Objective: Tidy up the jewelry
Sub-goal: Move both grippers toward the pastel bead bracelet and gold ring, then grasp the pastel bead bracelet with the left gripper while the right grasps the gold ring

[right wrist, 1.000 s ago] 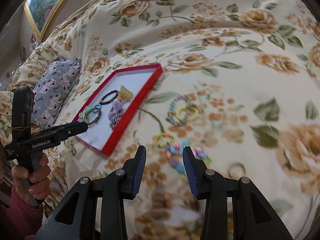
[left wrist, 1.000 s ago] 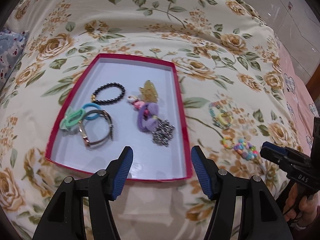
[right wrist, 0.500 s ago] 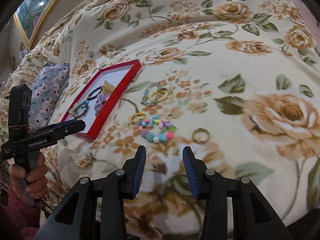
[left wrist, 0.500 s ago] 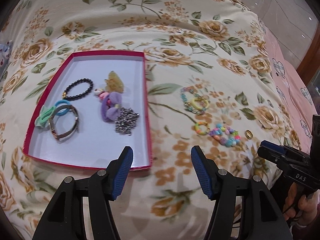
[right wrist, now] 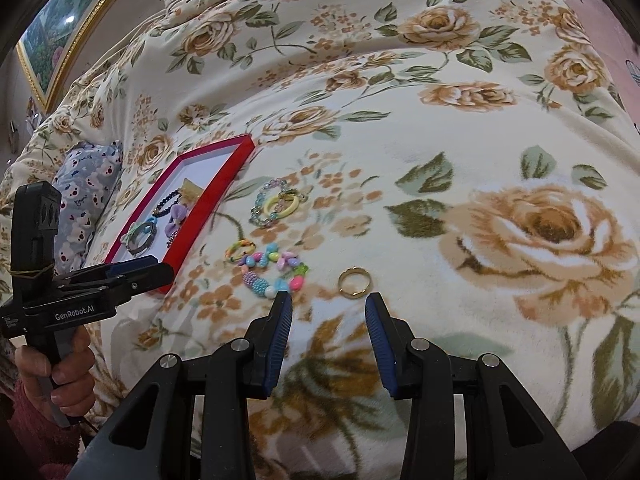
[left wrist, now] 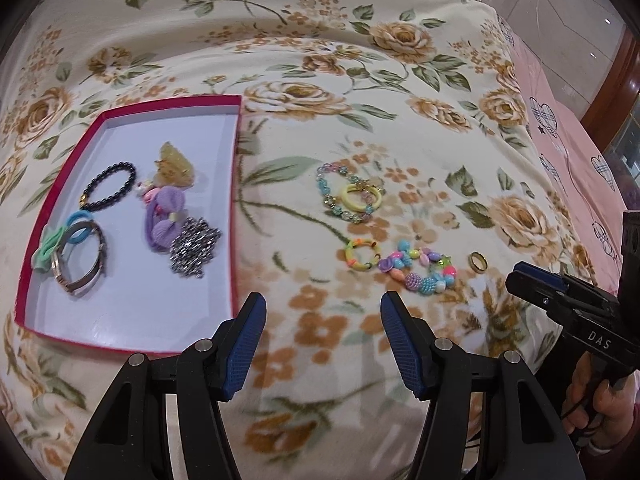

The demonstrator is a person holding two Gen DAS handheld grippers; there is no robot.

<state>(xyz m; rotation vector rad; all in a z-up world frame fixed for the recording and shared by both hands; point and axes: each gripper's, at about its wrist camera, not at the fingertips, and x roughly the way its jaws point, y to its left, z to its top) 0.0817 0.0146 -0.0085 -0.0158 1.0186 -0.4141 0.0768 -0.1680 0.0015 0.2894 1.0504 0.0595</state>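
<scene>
A red-rimmed tray (left wrist: 236, 200) (right wrist: 208, 208) on the floral blanket holds a black bead bracelet (left wrist: 108, 184), a watch (left wrist: 84, 264), hair ties, a purple bow (left wrist: 164, 220) and a silver piece (left wrist: 194, 246). On the blanket to its right lie a pastel bead bracelet with a yellow ring (left wrist: 352, 198) (right wrist: 276, 204), a small multicolour ring (left wrist: 362, 254), a chunky colourful bead bracelet (left wrist: 420, 270) (right wrist: 272, 270) and a gold ring (left wrist: 478, 262) (right wrist: 354, 282). My left gripper (left wrist: 323, 312) is open, just near of the tray's corner. My right gripper (right wrist: 328, 308) is open, just near of the gold ring.
A floral blanket (right wrist: 440, 120) covers the soft, rounded surface. A grey patterned pillow (right wrist: 84, 184) lies left of the tray. A pink sheet (left wrist: 568, 152) and floor lie at the right edge. A framed picture (right wrist: 68, 28) hangs at the back left.
The left gripper has shifted right, from over the tray toward the loose jewelry. The right gripper has moved right, from the chunky bracelet to the gold ring. Both stayed open.
</scene>
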